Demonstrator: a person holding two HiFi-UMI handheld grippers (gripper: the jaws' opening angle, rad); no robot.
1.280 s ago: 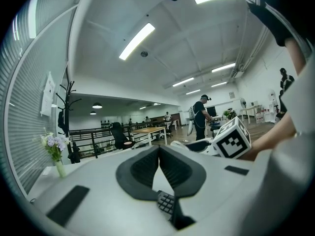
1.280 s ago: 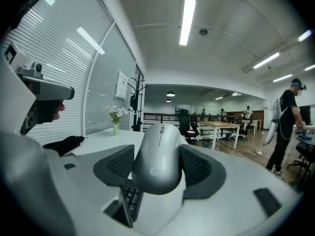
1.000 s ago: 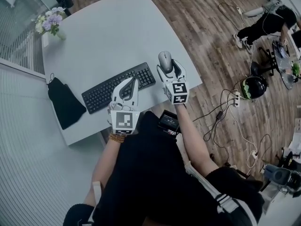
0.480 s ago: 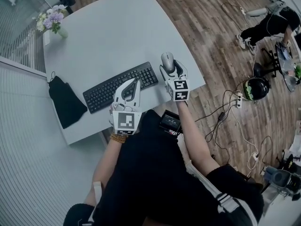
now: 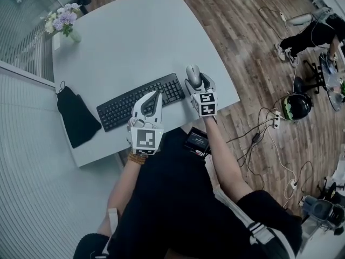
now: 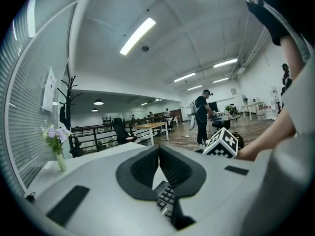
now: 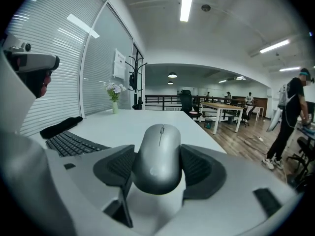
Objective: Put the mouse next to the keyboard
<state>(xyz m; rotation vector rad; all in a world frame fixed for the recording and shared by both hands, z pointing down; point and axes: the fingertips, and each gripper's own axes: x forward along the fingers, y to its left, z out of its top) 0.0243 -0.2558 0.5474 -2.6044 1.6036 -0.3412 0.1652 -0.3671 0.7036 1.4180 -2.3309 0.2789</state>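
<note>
An open-plan office: keyboard point(image 5: 141, 100) on a desk point(image 5: 135, 36), further desks point(image 7: 221, 106), swivel chair point(image 7: 187, 102), ceiling strip lights point(image 6: 138, 36), coat stand point(image 7: 136, 77).

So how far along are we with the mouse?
Done: the mouse is just off the right end of the keyboard. In hand: the right gripper is shut on it. Left: rest it on the table, contact unclear here, and open. The left gripper is shut, empty, above the keyboard.

In the head view, the rear of the silver-grey computer mouse point(image 5: 192, 73) is covered by the right tool point(image 5: 197, 82); part of the near edge of the black flat keyboard point(image 5: 128, 104) is hidden behind the left tool point(image 5: 158, 92); whether the mouse touches the pale tabletop point(image 5: 135, 36) cannot be told.
</note>
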